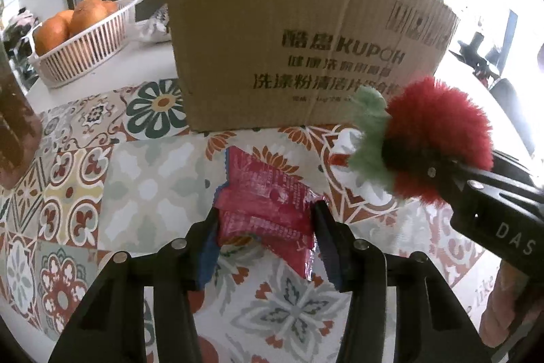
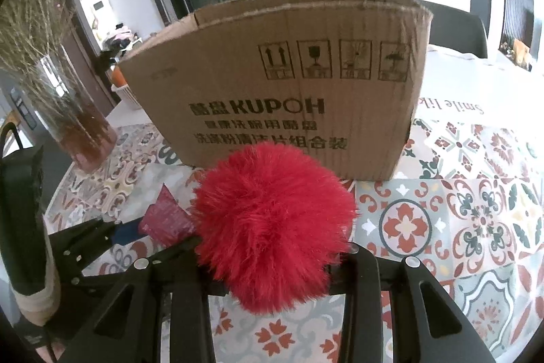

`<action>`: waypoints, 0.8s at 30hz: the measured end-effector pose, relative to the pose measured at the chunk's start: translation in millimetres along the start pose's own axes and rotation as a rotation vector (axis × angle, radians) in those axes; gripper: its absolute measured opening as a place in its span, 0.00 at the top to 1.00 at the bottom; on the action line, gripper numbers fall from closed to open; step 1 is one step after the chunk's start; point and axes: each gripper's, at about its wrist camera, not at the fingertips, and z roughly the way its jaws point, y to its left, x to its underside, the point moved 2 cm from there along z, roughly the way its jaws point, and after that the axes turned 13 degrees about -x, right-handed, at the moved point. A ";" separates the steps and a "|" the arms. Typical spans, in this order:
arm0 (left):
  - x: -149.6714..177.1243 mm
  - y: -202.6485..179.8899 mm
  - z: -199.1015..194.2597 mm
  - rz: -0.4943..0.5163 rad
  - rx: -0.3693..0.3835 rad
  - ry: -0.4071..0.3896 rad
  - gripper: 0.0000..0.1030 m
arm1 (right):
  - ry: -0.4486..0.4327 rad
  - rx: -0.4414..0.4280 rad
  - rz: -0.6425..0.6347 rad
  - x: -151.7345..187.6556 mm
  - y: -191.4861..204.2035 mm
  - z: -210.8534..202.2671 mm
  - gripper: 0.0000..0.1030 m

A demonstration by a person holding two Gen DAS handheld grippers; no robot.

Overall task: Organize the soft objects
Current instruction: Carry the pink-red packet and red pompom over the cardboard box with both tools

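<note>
Gripping with both tools, we noted the left gripper [image 1: 265, 223] clamped on a red snack packet [image 1: 268, 203], seemingly just clear of the patterned tablecloth [image 1: 136, 186], though the view left that uncertain. Our right gripper [image 2: 272, 261] pinched a red fluffy pompom [image 2: 272, 223], its green tuft [image 1: 370, 131] showing in the left view. Both soft items hung just before the open cardboard box [image 2: 289, 111], probably their destination. A basket of oranges [image 1: 78, 39] stood well apart.

Right tongs [image 2: 272, 264] clamp red pompom [image 2: 272, 227] before cardboard box [image 2: 272, 91]
</note>
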 end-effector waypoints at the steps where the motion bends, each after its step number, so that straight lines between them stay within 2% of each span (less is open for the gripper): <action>1: 0.3 0.6 -5.7 -0.009 0.001 -0.005 0.51 | -0.006 -0.001 0.001 -0.3 0.5 -3.0 0.63; 10: -1.8 -2.1 -55.7 -0.049 -0.011 -0.063 0.51 | -0.065 -0.003 0.005 -4.6 7.3 -42.3 0.63; 24: -19.2 6.8 -122.1 -0.118 -0.018 -0.161 0.51 | -0.184 0.002 -0.032 -20.5 42.1 -105.9 0.63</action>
